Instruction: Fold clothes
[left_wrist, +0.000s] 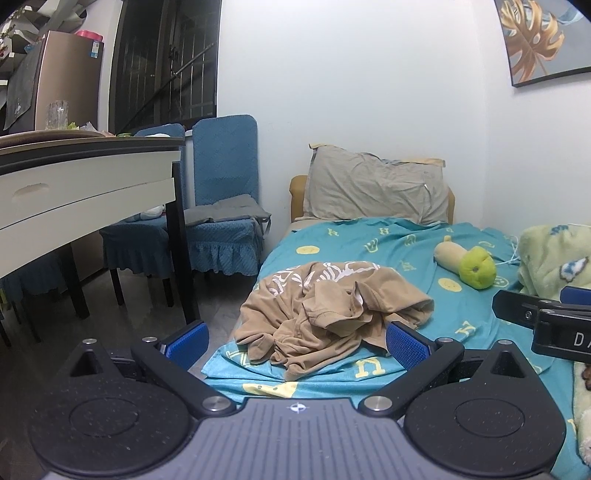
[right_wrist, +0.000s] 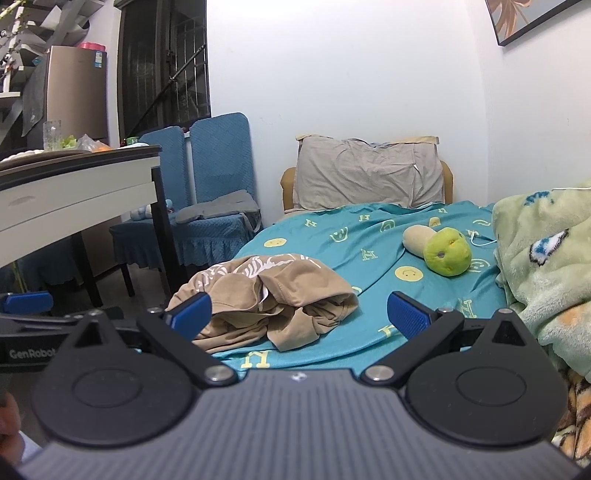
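A tan shirt (left_wrist: 325, 314) with a white print lies crumpled near the foot of the bed, on the teal sheet (left_wrist: 369, 247). My left gripper (left_wrist: 295, 339) is open just short of the shirt, its blue pads wide apart with nothing between them. In the right wrist view the same shirt (right_wrist: 273, 299) lies ahead and a little left. My right gripper (right_wrist: 301, 317) is open too and holds nothing. The right gripper shows at the right edge of the left wrist view, and the left gripper at the left edge of the right wrist view.
A grey pillow (left_wrist: 376, 188) leans at the head of the bed. A green and cream plush toy (left_wrist: 469, 262) lies right of the shirt. A pale green blanket (right_wrist: 543, 258) is piled on the right. A white table (left_wrist: 74, 184) and blue-covered chairs (left_wrist: 221, 195) stand left of the bed.
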